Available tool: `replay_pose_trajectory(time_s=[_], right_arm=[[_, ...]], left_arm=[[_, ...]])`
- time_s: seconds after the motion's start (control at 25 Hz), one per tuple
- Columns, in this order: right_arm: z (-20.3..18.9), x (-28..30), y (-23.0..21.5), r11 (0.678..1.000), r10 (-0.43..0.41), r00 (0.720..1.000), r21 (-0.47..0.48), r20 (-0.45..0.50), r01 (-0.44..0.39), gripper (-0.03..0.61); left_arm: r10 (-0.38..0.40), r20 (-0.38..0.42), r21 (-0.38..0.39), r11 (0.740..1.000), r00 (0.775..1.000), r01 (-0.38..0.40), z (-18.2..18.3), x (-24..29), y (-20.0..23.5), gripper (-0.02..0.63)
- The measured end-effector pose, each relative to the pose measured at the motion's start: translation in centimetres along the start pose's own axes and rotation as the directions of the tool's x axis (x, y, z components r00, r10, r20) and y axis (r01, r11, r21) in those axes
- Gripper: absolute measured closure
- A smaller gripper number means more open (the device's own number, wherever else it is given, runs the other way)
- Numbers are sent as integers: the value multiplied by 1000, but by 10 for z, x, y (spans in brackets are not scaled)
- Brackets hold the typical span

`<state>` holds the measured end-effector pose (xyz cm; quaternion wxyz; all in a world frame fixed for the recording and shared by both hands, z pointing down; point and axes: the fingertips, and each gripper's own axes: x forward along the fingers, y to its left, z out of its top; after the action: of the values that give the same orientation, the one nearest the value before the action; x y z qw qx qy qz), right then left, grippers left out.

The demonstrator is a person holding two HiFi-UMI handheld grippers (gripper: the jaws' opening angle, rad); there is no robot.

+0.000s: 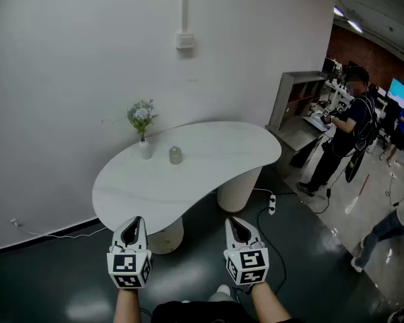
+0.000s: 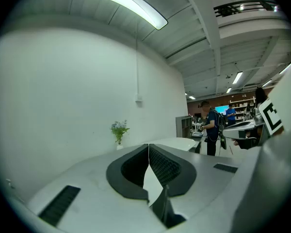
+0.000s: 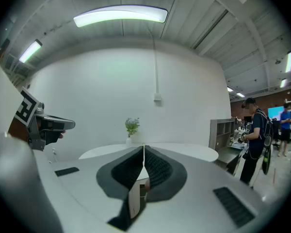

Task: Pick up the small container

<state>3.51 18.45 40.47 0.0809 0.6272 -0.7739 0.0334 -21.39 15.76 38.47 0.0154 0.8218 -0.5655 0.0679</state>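
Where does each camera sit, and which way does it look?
Head view: on the person's head, looking down at the white table, the small container and both forearms holding the left gripper and right gripper.
Left gripper view: on the left gripper, facing the wall along its shut jaws.
Right gripper view: on the right gripper, facing the table along its shut jaws.
Shared: both gripper views show the flower vase and a person.
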Motion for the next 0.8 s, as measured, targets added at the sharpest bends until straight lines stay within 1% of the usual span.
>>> replay_pose_trajectory(time_s=[0.36,0.8], right_arm=[[6,0,4,1000,7,1000,-7,9,-7,508],[4,-3,10,1000,-2,1000,-12,4,2,508]], left_arm=[[4,18,-8,1000,1000,-4,3,-2,5,601],[-6,-13,-38,999,1000,6,-13,-8,9,601]])
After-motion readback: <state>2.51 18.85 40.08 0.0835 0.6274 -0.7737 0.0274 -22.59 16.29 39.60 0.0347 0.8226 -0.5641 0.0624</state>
